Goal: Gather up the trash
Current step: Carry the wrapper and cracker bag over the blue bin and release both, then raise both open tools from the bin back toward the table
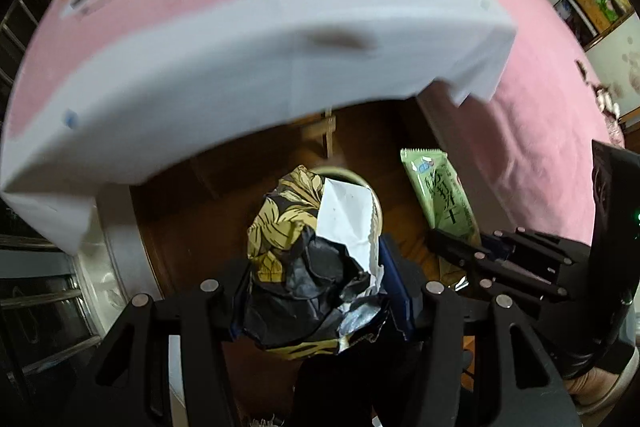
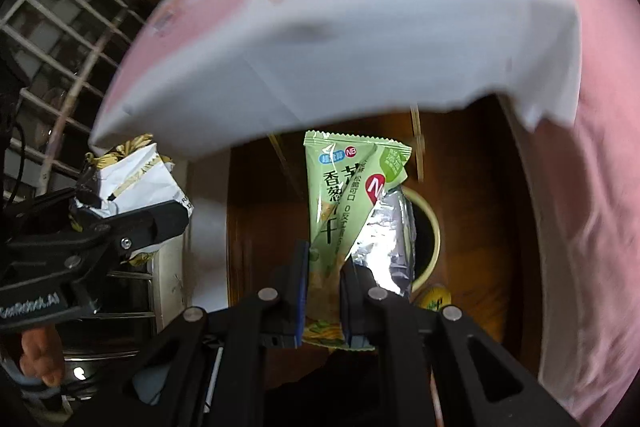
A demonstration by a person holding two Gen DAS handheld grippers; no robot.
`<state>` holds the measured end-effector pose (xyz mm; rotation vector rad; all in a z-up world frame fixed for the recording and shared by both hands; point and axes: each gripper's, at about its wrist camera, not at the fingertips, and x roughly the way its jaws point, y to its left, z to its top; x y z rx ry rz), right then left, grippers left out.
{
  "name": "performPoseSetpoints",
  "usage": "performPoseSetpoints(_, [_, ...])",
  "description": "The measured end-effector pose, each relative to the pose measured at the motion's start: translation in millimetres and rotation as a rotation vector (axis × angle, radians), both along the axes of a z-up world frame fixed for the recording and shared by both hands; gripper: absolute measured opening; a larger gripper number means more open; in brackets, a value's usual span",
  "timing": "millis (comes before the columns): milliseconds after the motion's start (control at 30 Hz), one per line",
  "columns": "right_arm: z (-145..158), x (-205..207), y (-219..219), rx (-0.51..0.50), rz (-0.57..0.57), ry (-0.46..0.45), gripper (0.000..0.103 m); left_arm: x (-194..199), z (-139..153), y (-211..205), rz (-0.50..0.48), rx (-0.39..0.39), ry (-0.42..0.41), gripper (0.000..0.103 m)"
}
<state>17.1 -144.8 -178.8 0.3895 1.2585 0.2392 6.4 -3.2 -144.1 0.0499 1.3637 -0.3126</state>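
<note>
Left hand-held gripper [image 1: 320, 303] clenched on crumpled black-and-gold wrapper [image 1: 304, 267]; right hand-held gripper [image 2: 324, 303] pinches green snack packet [image 2: 344, 195] by its lower end. Both hang just above the bin [image 2: 434, 235] on the floor. Light, limp, slippery film; grip a bunched fold.

The left gripper [image 1: 320, 291] has a crumpled wrapper [image 1: 312, 267] between its fingers, and straight beyond that, lower down on the floor [image 1: 180, 227], sits a round bin [image 1: 378, 203]. To its right is the right gripper [image 1: 456, 251], with a snack packet [image 1: 440, 191] clamped between its fingers. Past that packet, the same bin [image 2: 434, 231] lies just right of the right gripper [image 2: 324, 291]. A cloth-covered table [image 1: 280, 67] overhangs ahead of both grippers. A bed [image 1: 540, 99] runs along the right side.
</note>
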Motion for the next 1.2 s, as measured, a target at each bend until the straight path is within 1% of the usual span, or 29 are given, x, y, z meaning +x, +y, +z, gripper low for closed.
performPoseSetpoints(100, [-42, 0, -3, -0.001, -0.013, 0.052, 0.013, 4, -44, -12, 0.013, 0.018, 0.035, 0.054])
performPoseSetpoints(167, [-77, 3, -5, -0.004, -0.016, 0.082, 0.013, 8, -78, -18, 0.029, 0.020, 0.063, 0.054])
performPoseSetpoints(233, [-110, 7, -7, -0.009, -0.014, 0.103, 0.013, 14, -114, -25, 0.048, 0.023, 0.094, 0.055])
performPoseSetpoints(333, [-153, 17, -7, -0.016, -0.001, 0.117, 0.014, 19, -160, -30, 0.066, 0.032, 0.123, 0.056])
performPoseSetpoints(467, [-196, 30, -10, -0.020, 0.020, 0.127, 0.016, 25, -210, -39, 0.084, 0.037, 0.147, 0.058])
performPoseSetpoints(533, [-213, 37, -13, -0.020, 0.023, 0.128, 0.016, 27, -225, -42, 0.091, 0.040, 0.150, 0.062])
performPoseSetpoints(600, [-223, 40, -18, -0.010, 0.017, 0.129, 0.017, 28, -238, -45, 0.099, 0.041, 0.155, 0.067])
performPoseSetpoints(633, [-228, 42, -19, -0.001, 0.010, 0.130, 0.019, 28, -241, -46, 0.105, 0.047, 0.152, 0.070])
performPoseSetpoints(667, [-232, 43, -21, 0.002, 0.006, 0.129, 0.024, 27, -243, -46, 0.110, 0.056, 0.147, 0.074])
performPoseSetpoints(700, [-234, 43, -22, 0.002, 0.004, 0.128, 0.029, 26, -246, -45, 0.118, 0.062, 0.142, 0.081])
performPoseSetpoints(733, [-238, 46, -22, 0.004, 0.003, 0.127, 0.040, 26, -247, -43, 0.127, 0.060, 0.138, 0.086])
performPoseSetpoints(767, [-240, 47, -22, 0.007, 0.003, 0.124, 0.049, 29, -246, -41, 0.133, 0.060, 0.136, 0.087])
performPoseSetpoints(833, [-242, 49, -22, 0.001, 0.003, 0.112, 0.051, 30, -245, -39, 0.142, 0.065, 0.132, 0.091])
performPoseSetpoints(1000, [-235, 51, -21, -0.009, -0.001, 0.102, 0.051, 34, -241, -31, 0.162, 0.095, 0.117, 0.091])
performPoseSetpoints(1200, [-210, 54, -19, -0.010, 0.007, 0.079, 0.051, 34, -211, -21, 0.206, 0.095, 0.083, 0.091])
